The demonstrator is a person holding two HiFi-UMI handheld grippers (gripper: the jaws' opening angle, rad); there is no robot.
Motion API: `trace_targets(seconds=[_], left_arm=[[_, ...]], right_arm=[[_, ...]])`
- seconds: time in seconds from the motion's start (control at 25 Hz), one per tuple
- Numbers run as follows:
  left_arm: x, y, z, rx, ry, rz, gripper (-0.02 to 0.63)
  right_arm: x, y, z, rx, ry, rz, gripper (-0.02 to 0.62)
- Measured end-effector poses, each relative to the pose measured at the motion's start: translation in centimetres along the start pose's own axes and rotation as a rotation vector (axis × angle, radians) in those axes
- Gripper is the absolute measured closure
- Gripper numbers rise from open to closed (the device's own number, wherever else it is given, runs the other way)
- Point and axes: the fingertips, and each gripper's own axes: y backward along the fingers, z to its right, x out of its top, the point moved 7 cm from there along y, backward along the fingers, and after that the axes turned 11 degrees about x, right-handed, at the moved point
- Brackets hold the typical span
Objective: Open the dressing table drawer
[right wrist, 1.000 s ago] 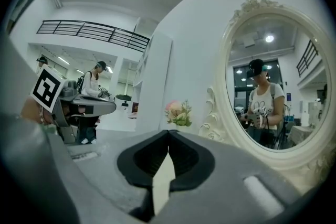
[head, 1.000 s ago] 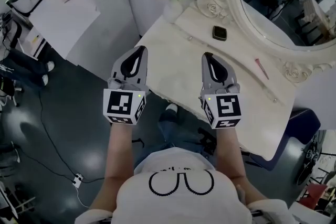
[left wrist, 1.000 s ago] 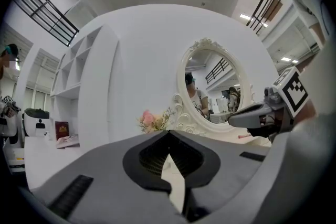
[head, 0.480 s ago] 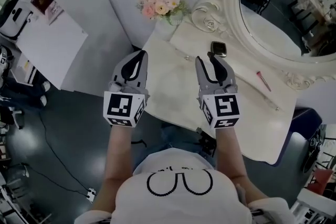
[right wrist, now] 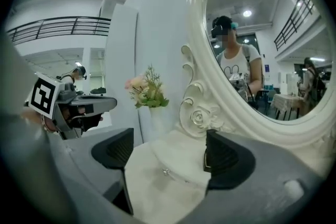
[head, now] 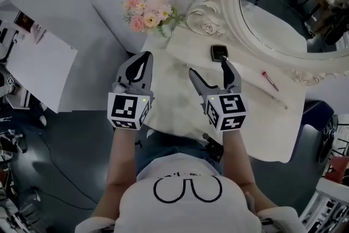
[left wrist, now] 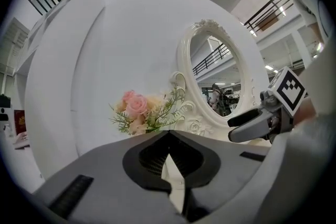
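Drawer [right wrist: 181, 178] sits at the table's [head: 256, 128] back edge, under the mirror [head: 283, 3]. It probably slides light, so pinch its tiny, slippery knob [right wrist: 166, 171]. Right claw [head: 208, 66] just opened wide, empty. Left claw [head: 143, 55] is closed.

Grey left claw [head: 145, 55] and right claw [head: 208, 66] (black-white marker cubes [head: 128, 110]); white printed T-shirt [head: 188, 205].

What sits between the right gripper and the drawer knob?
Right gripper view: only bare tabletop between right gripper and knob. Its jaws have just been opening, nothing held.
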Motion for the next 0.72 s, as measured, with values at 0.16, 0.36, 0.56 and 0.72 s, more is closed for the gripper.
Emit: trace_targets(seconds=[0.16,0.36,0.56,0.72], left_arm=[[-0.2,-1.1,-0.6,-0.041,-0.004,-0.005,0.607],[-1.0,-2.4,-2.0,-0.102,0.000,-0.032,0.607],[-2.2,-3.6,-3.2,-0.167,0.000,-0.061,0.607],[-3.6,-4.2,-4.0,-0.207,0.020,-0.085,0.607]], right_arm=[[-0.5,-0.7,0.2,-0.047,-0.019,-0.021,0.172],[-1.5,-2.0,0.0,-0.120,-0.072,-0.046,0.178],[-3.9,-3.9,-1.2,-0.160,-0.179,-0.081,0.242],[-6.3,-5.8,-2.3,-0.166,-0.246,-0.158,0.282]])
